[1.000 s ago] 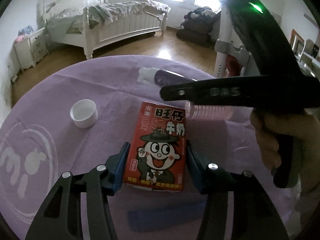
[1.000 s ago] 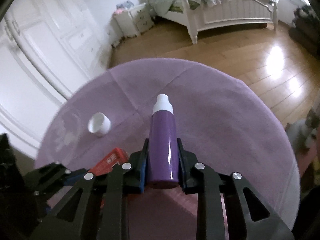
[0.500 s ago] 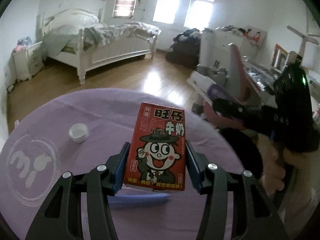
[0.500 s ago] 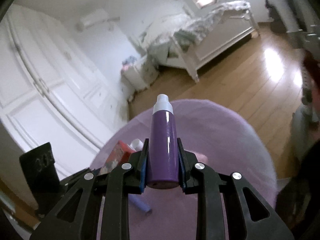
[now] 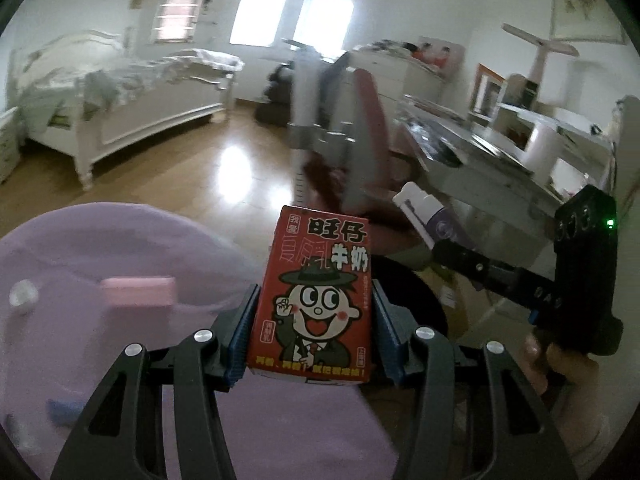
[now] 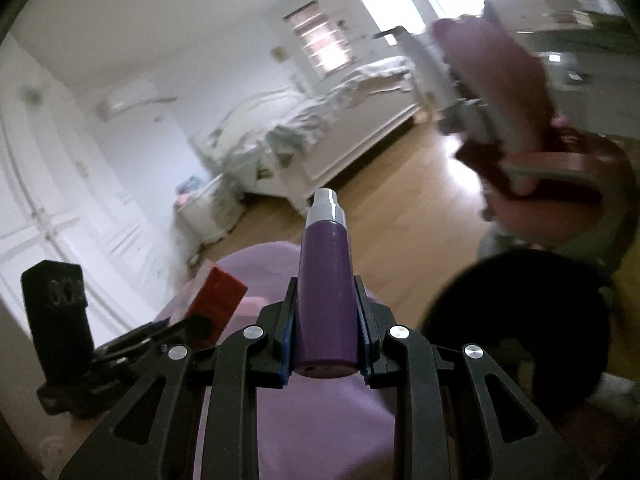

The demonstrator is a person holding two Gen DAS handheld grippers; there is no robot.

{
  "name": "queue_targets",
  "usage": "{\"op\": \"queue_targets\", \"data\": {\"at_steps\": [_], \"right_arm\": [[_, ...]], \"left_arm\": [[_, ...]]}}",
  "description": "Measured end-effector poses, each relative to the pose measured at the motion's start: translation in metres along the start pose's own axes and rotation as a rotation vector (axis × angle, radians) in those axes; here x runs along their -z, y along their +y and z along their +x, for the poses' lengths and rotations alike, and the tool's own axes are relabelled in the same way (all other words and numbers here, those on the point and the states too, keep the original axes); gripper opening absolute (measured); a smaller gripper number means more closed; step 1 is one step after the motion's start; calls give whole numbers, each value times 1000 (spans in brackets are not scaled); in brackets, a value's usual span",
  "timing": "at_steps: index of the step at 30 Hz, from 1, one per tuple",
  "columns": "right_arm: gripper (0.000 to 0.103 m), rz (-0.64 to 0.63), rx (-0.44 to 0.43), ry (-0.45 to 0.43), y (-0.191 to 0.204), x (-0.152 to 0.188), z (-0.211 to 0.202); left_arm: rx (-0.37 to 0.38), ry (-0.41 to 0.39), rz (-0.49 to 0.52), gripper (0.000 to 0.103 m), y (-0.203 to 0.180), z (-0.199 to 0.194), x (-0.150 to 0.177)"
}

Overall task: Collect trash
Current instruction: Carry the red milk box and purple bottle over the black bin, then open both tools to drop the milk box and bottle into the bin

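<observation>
While the left gripper (image 5: 314, 336) clamps the red milk carton (image 5: 314, 300) at frame centre, the right gripper (image 6: 326, 340) clamps the purple bottle (image 6: 326, 296) upright at centre, above the purple tablecloth (image 6: 320, 432).

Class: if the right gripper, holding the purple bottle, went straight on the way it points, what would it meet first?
Probably nothing close: past the right gripper and bottle lies the table edge below, then open floor toward the bed. Depth is unclear.

1. The pink object (image 5: 138, 291) and small white cap (image 5: 23, 295) on the tabletop (image 5: 100, 240) are too blurred to identify.
2. The left tool (image 5: 312, 336) hides the red milk carton (image 5: 316, 296) sides.
3. The purple bottle (image 6: 326, 300) base sits hidden between the right tool (image 6: 326, 344) pads.
</observation>
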State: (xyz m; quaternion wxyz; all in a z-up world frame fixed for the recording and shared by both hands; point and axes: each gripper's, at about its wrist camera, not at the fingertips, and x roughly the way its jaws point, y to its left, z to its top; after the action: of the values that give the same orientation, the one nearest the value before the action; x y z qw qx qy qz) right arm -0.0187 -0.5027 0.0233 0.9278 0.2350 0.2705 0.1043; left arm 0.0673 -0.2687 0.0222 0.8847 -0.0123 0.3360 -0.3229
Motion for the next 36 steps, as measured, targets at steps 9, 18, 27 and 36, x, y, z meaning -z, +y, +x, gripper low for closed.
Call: {"op": "queue_targets", "data": {"at_steps": [9,18,27,36], "right_arm": [[25,112,119,-24,-75,16,-32],[25,197,158,-19,-121,26,-28],[25,261,168,3,-150,36,-14],[25,296,182,33,-168,38,-2]], "left_arm": [[120,64,6,52,-54,67,-6],[144,134,47,52,-82,114,1],[141,194,49,50,-86,145,9],[142,228,36,52,-94,167,10]]}}
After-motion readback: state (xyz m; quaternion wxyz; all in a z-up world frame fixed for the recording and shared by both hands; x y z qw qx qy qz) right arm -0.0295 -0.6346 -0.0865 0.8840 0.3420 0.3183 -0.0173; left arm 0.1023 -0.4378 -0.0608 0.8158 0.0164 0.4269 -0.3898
